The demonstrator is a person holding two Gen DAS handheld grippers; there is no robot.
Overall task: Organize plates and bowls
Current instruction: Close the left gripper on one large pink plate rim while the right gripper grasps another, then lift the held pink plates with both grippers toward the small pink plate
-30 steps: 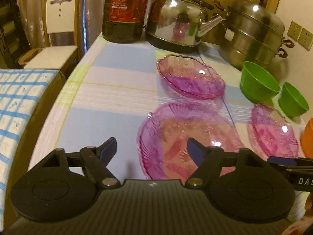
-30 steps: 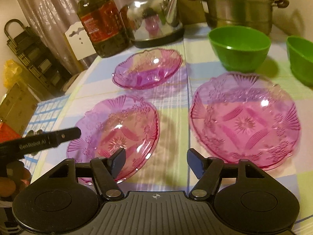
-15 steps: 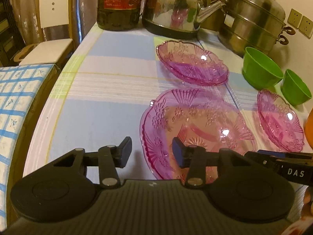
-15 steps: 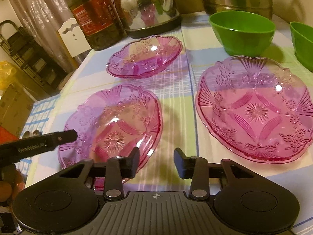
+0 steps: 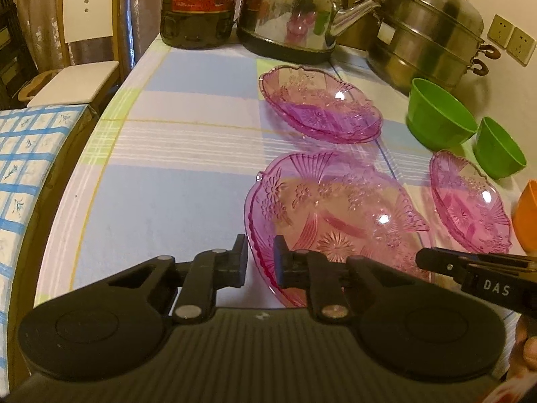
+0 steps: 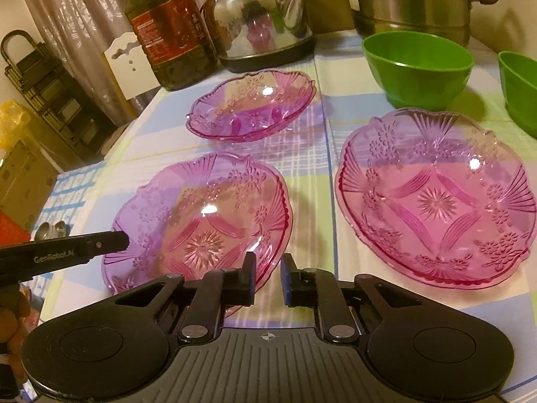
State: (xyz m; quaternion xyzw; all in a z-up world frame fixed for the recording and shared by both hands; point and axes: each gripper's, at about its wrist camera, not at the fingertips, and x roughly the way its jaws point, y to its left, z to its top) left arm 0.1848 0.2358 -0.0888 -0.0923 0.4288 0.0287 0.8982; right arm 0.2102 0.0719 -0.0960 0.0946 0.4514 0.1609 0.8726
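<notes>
Three pink glass plates lie on the checked tablecloth. The near plate (image 5: 335, 211) (image 6: 201, 218) has both grippers at its rim. My left gripper (image 5: 260, 262) is closed on its left rim, the edge between the fingers. My right gripper (image 6: 267, 277) is closed on its right rim. The far plate (image 5: 319, 104) (image 6: 251, 104) sits behind it. The right plate (image 5: 470, 201) (image 6: 436, 194) lies beside it. Two green bowls (image 5: 439, 117) (image 5: 496, 147) stand at the back right; the larger also shows in the right wrist view (image 6: 416, 67).
A steel kettle (image 5: 292, 10), a stacked steamer pot (image 5: 429, 33) and an oil bottle (image 5: 198, 3) line the table's far edge. An orange bowl (image 5: 525, 215) sits at the right. A white chair (image 5: 80, 50) stands beyond the table's left edge.
Both grippers have closed from wide open onto the near pink plate's rim, the left on its left edge and the right on its right edge.
</notes>
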